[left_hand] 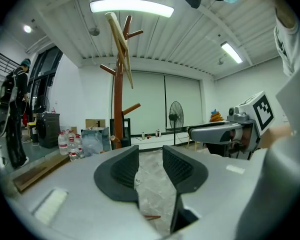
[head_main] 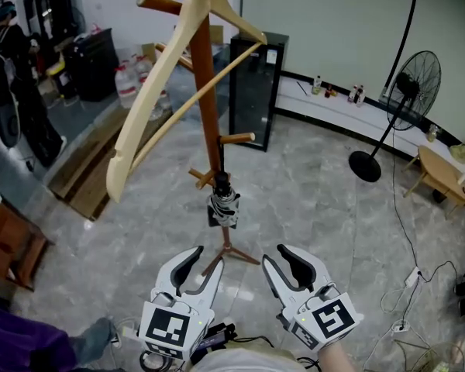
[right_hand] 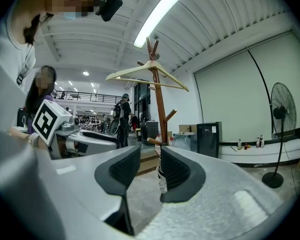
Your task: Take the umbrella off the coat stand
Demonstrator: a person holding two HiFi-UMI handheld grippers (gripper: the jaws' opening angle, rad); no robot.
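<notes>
The wooden coat stand (head_main: pixel 207 107) rises in the middle of the head view, with a pale wooden hanger (head_main: pixel 170 84) on a top peg. A folded black-and-white umbrella (head_main: pixel 224 205) hangs from a low peg close to the pole. Both grippers are held low in front of the stand, apart from it. My left gripper (head_main: pixel 201 260) is open and empty, and so is my right gripper (head_main: pixel 281 257). In the right gripper view the umbrella (right_hand: pixel 160 172) shows between the jaws, partly hidden by the right one. The left gripper view shows the stand (left_hand: pixel 119 89) and the hanger (left_hand: pixel 121 41), not the umbrella.
A black cabinet (head_main: pixel 256 91) stands behind the stand. A pedestal fan (head_main: pixel 407 91) and a wooden stool (head_main: pixel 442 173) are to the right, with cables (head_main: pixel 418 277) on the floor. Water bottles (head_main: pixel 128 84), wooden planks (head_main: pixel 93 169) and a person (head_main: pixel 15 76) are at the left.
</notes>
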